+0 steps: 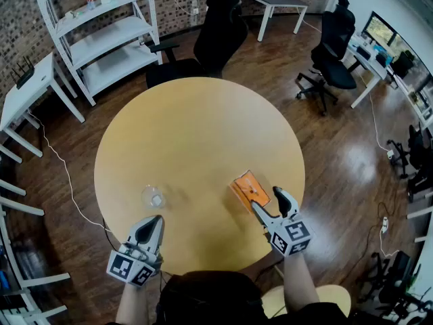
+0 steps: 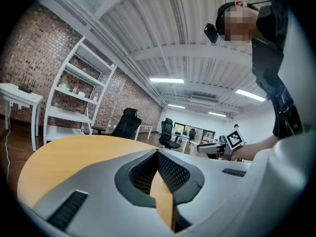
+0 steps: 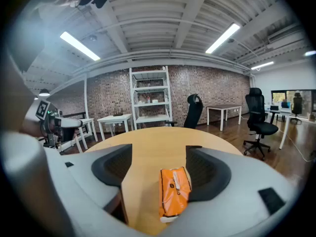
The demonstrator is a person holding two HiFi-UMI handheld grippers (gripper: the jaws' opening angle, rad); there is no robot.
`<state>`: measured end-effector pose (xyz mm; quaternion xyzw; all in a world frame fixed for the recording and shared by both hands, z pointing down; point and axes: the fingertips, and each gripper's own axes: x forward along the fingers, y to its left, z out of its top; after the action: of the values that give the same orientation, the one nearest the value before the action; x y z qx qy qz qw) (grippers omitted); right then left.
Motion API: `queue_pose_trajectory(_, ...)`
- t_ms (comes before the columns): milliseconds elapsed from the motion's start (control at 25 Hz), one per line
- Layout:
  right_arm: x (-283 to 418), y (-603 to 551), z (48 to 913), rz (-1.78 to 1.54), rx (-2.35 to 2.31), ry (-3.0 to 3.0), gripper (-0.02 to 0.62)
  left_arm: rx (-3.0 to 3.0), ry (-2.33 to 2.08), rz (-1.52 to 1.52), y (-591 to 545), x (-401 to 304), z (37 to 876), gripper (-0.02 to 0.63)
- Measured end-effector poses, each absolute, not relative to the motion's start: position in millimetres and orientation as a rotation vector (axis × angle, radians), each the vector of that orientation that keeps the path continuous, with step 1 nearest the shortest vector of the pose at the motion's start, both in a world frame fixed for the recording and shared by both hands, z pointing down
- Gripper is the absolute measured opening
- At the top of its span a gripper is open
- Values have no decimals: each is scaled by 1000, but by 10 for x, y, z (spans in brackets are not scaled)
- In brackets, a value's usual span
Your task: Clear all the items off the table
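Note:
An orange packet (image 1: pixel 249 187) lies flat near the right front of the round wooden table (image 1: pixel 196 134). My right gripper (image 1: pixel 266 198) stands open at its near end. In the right gripper view the packet (image 3: pixel 174 191) lies on the wood between the jaws of my right gripper (image 3: pixel 159 153), close to the right-hand one, with no pad pressing on it. A small clear glass (image 1: pixel 153 197) stands at the left front. My left gripper (image 1: pixel 157 219) is just behind it at the table's edge. In the left gripper view the left gripper (image 2: pixel 158 154) is shut with nothing in it, and the glass is hidden.
A black office chair (image 1: pixel 213 36) stands at the table's far side and another (image 1: pixel 333 46) at the far right. A white shelf unit (image 1: pixel 101 32) and a white side table (image 1: pixel 30 90) stand at the left. A white cable (image 1: pixel 57 161) runs over the wooden floor.

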<state>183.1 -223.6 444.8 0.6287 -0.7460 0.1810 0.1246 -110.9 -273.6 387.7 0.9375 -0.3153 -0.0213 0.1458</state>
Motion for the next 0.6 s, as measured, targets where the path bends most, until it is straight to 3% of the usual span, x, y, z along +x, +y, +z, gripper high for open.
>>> queue_pose_trajectory(160,2069,-2597,4898,511,1805,-2055,352,2685,-871,-31,-2942,-846,4117,2)
queue_pose_trajectory(240,2174,-2667,5154,557,1774,-2002,431,2641,-870,-60,-3008,-750,4219,2)
queue_pose_trajectory(480,2246,-2827,5867,726,1599,-1907,433,2563,-841,-54,-3167,-550,4482,2)
queue_pose_trajectory(560,2259,-2819,6101,819,1523,-1879,509,2525,-830,-61,-3179,-526,4550,2)
queue_pose_trajectory(600,2259,-2824,6205,846,1493,-1864,509,2507,-831,-67,-3185,-539,4577,2)
